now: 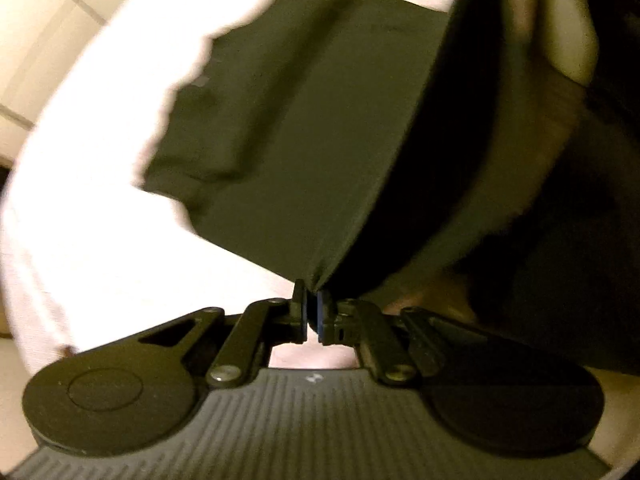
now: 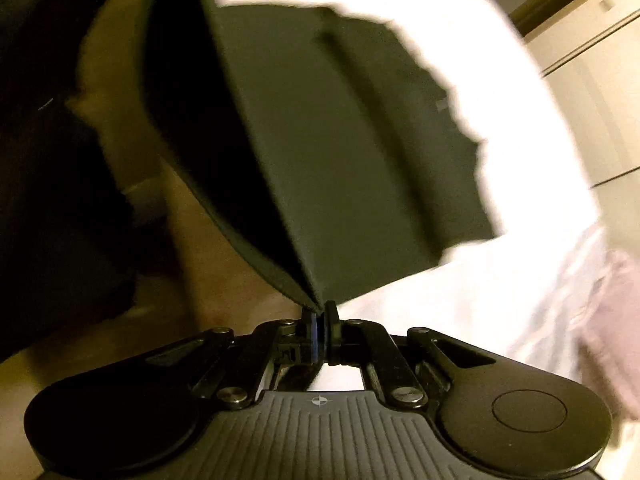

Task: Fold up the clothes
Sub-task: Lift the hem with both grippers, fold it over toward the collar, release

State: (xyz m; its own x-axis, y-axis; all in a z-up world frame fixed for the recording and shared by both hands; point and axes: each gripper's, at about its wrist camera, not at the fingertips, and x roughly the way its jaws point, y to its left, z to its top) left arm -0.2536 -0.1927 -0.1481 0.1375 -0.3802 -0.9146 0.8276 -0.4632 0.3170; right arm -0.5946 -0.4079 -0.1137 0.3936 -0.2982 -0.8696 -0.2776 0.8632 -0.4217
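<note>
Left wrist view: dark garment (image 1: 312,128) is hanging taut over white bedding (image 1: 100,240), stretching straight ahead from left gripper (image 1: 313,308), which is clamping one corner while right gripper (image 2: 320,322) is pinching the other, equally near.

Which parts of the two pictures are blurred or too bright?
Left wrist view: white surface overexposed, dark garment edge smeared by motion; left gripper sharp. Right wrist view: same glare, garment edge blurred; right gripper sharp.
</note>
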